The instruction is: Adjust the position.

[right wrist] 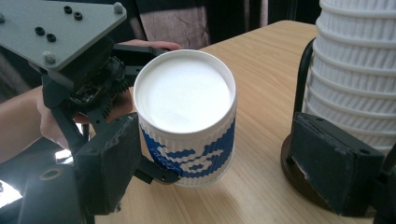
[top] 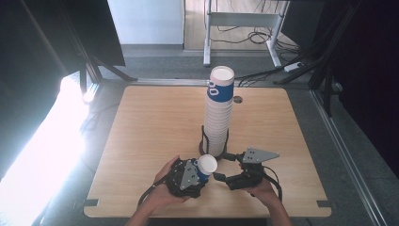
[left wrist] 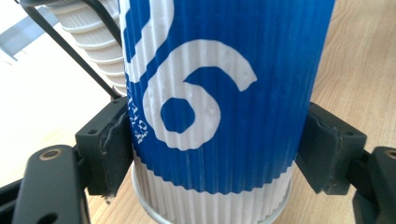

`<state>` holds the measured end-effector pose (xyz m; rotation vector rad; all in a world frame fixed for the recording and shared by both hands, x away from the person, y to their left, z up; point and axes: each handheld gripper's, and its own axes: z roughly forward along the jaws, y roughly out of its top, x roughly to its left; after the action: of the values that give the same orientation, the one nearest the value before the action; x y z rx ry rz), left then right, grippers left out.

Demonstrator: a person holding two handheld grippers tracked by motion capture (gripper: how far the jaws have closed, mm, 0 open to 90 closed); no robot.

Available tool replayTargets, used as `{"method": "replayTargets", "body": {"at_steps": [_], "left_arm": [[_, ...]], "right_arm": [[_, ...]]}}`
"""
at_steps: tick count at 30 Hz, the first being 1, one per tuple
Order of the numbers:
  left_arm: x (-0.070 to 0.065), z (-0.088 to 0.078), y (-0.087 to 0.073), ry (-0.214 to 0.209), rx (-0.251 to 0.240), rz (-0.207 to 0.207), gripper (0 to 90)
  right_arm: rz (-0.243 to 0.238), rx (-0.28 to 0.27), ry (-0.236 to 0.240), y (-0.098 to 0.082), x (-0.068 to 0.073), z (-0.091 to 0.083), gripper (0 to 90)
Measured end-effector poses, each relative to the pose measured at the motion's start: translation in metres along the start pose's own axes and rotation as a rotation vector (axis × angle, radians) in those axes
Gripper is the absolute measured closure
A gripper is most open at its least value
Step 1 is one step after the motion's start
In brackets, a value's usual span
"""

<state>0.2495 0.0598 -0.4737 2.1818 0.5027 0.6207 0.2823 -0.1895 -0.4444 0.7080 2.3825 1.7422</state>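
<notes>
Left gripper view, left tool (left wrist: 208, 154) clamping blue cup (left wrist: 219, 93) marked "6", right tool (right wrist: 224, 172) open.

Wooden table (top: 150, 136) bears a tall cup stack (top: 218, 117).

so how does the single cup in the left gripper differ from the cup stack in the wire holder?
1. The single cup is clamped between the left gripper pads; the cup stack stands free of both grippers in its black wire holder.
2. The single cup sits low near the table edge; the stack rises tall mid-table.
3. The single cup shows its full blue sleeve; in the stack only the top cup's blue shows, white ribbed rims below.

Shared: ribbed blue-and-white paper cups.
</notes>
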Motion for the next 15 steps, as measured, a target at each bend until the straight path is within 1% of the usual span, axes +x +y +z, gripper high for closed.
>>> {"method": "replayTargets", "body": {"at_steps": [3, 8, 12, 15], "left_arm": [[-0.001, 0.0008, -0.0006, 0.012, 0.014, 0.017, 20.6], [-0.0023, 0.0027, -0.0013, 0.026, 0.03, 0.039, 20.6], [-0.0045, 0.0047, -0.0016, 0.037, 0.044, 0.062, 20.6], [-0.0079, 0.0052, -0.0005, 0.05, 0.057, 0.09, 20.6]], "right_arm": [[0.003, 0.009, -0.003, 0.0, -0.0009, -0.0013, 17.2], [0.004, 0.028, 0.006, 0.0022, -0.0008, -0.0038, 16.7], [0.013, 0.06, 0.008, 0.0031, -0.0022, -0.0047, 16.3], [0.012, 0.091, 0.013, 0.0028, -0.0027, -0.0037, 15.9]]}}
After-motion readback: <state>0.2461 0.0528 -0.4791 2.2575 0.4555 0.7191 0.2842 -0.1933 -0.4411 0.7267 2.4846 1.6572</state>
